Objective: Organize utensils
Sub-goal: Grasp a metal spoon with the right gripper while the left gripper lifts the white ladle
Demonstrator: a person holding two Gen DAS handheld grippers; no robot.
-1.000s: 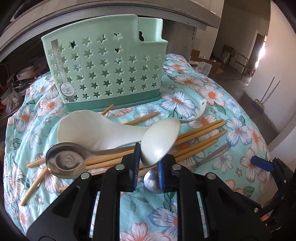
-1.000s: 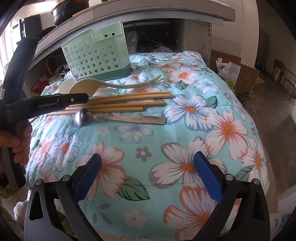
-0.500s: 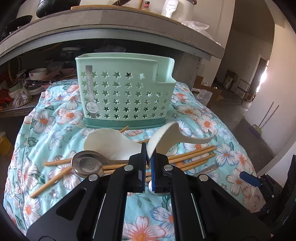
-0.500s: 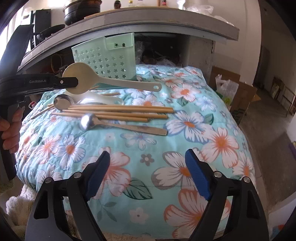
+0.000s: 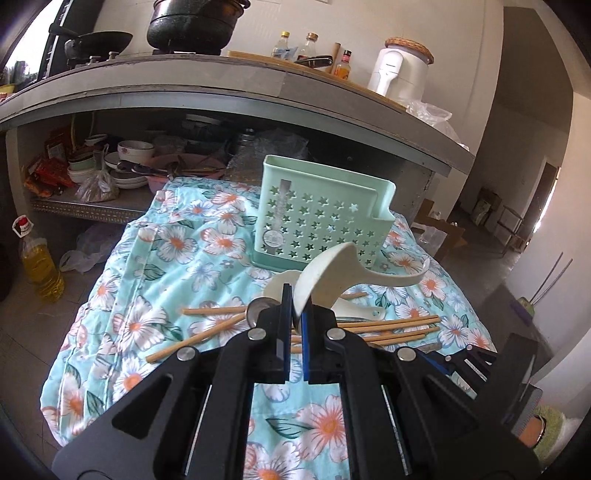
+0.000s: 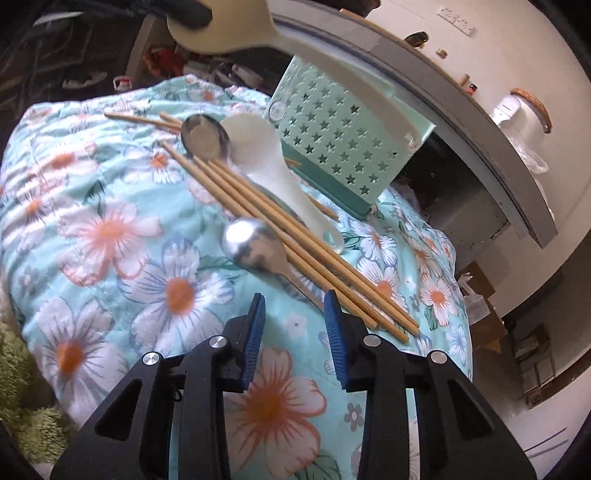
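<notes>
My left gripper [image 5: 294, 314] is shut on the bowl of a cream plastic rice spoon [image 5: 332, 275] and holds it in the air in front of the mint-green star-holed caddy [image 5: 325, 218]. The spoon's handle points right. The held spoon also shows in the right wrist view [image 6: 266, 35], above the caddy [image 6: 343, 136]. My right gripper [image 6: 295, 321] is open, just above the handle of a steel spoon [image 6: 255, 245]. Several bamboo chopsticks [image 6: 280, 225], a white spoon [image 6: 269, 166] and a second steel spoon [image 6: 203, 138] lie beside it.
The utensils lie on a floral cloth [image 5: 184, 266] over a rounded surface. A concrete counter [image 5: 221, 96] with pots and bottles overhangs behind the caddy. A shelf of bowls [image 5: 125, 166] and an oil bottle [image 5: 40, 266] stand at the left.
My left gripper has lifted the cream spoon higher and pulled back from the table. My right gripper has moved in over the steel spoon's handle and narrowed its opening.
</notes>
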